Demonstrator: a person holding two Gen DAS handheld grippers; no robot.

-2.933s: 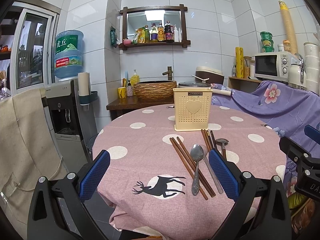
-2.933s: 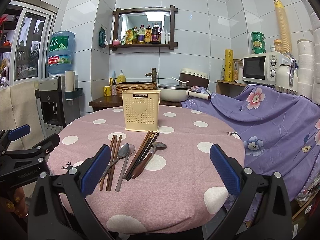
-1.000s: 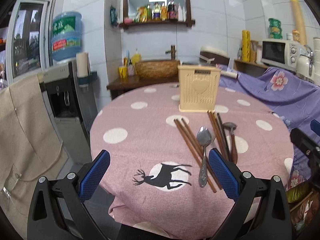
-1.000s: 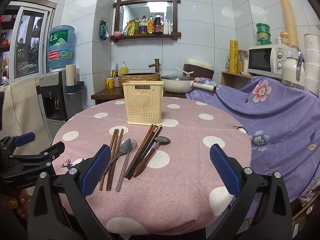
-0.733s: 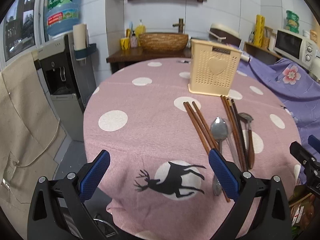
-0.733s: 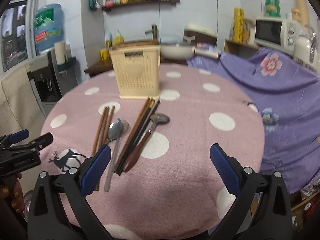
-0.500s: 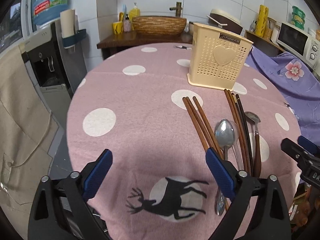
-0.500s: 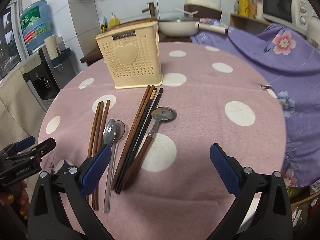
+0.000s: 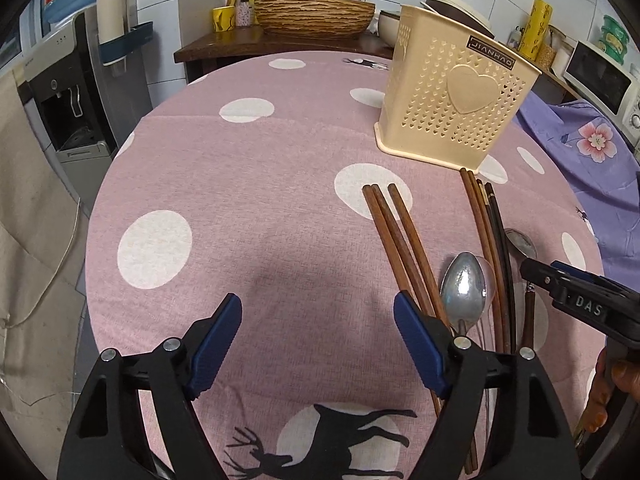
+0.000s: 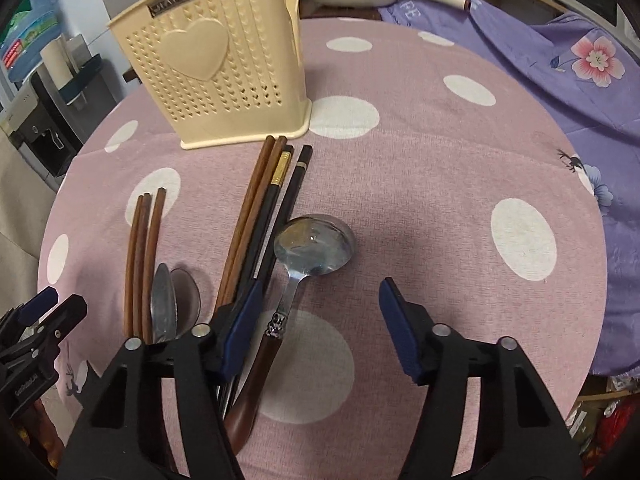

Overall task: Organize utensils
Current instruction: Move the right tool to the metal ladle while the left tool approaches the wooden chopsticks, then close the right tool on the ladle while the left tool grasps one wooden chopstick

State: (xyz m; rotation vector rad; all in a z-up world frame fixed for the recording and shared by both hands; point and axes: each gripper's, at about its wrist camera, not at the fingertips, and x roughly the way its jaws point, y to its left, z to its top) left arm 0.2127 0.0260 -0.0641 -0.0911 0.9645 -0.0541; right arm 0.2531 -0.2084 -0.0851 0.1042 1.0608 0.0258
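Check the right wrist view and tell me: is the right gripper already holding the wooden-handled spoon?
No. The right gripper is open and empty, and the wooden-handled spoon lies flat on the tablecloth.

A cream utensil holder with heart-shaped perforations stood on a pink, white-dotted tablecloth beside reddish-brown chopsticks and a silver spoon.

Round table, pink dotted cloth: cream holder, chopsticks, two spoons lying flat.
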